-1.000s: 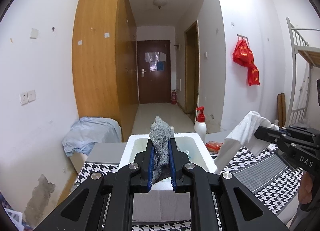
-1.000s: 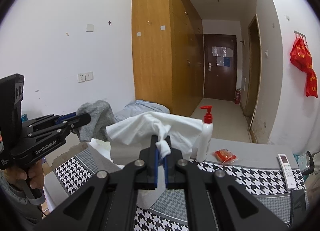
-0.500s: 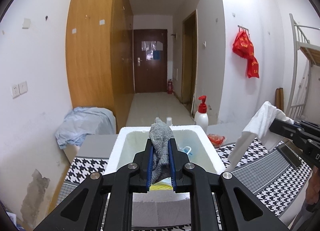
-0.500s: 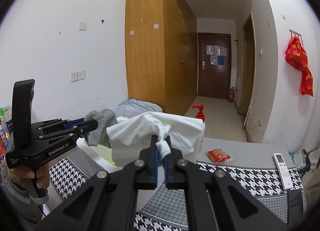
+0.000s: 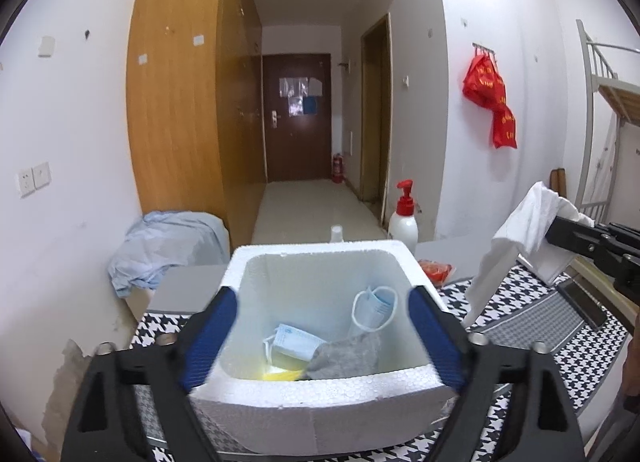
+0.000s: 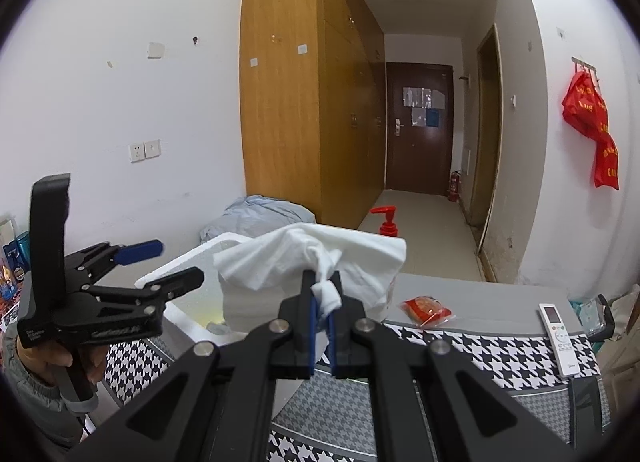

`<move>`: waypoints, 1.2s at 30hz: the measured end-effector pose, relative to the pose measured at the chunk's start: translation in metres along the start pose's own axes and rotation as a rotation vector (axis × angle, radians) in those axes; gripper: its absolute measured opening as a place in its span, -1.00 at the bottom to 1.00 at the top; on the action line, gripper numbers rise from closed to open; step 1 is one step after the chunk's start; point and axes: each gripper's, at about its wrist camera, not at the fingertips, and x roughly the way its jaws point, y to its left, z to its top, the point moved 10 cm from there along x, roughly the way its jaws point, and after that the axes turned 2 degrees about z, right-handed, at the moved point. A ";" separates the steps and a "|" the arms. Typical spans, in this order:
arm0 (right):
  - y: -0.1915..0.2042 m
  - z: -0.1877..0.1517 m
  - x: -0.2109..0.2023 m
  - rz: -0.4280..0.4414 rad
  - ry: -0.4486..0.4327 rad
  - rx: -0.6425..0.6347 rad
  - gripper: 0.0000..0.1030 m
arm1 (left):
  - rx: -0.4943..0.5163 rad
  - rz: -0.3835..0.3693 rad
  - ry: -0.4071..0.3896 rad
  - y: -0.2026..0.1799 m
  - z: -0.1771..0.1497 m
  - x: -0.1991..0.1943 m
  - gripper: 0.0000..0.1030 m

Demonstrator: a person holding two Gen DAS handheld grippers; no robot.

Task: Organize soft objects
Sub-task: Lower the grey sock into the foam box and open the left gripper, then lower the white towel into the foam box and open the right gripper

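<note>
Your left gripper is nearest the work: jaws opening, blue pads wide apart astride the near wall of the white foam box, nothing between them. The grey knitted cloth lies loose on the box floor, just below and beyond that gripper, beside two pale blue face masks and something yellow at the near wall. That one looks stowed.

Your right gripper is clamped together on a twisted corner of the crumpled white cloth; the rest bunches above and ahead of the jaws. From the left wrist view, that white cloth hangs at the right, off the box's right wall, over the black-and-white houndstooth counter.

Relation that matters: the box lies to the left of your right gripper and a little ahead, its open mouth facing up. In the right wrist view its white rim shows just left of the cloth, with the left gripper hanging over it. So the next move is probably a carry leftward, then a release above the opening. The right hand is the one to do it; the left sits in the path and likely needs to clear.

Farther out: a white pump bottle with a red top behind the box's far right corner, a red snack packet and a white remote on the counter.
</note>
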 end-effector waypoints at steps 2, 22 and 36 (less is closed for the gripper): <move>0.000 0.000 0.001 0.001 0.000 -0.001 -0.87 | 0.005 0.018 -0.023 0.002 0.002 -0.004 0.98; 0.034 0.010 0.026 0.090 0.018 -0.044 -0.87 | -0.054 0.151 -0.070 0.056 -0.002 -0.033 0.98; 0.060 0.011 0.051 0.125 0.057 -0.039 -0.87 | -0.101 0.187 -0.057 0.085 -0.017 -0.040 0.98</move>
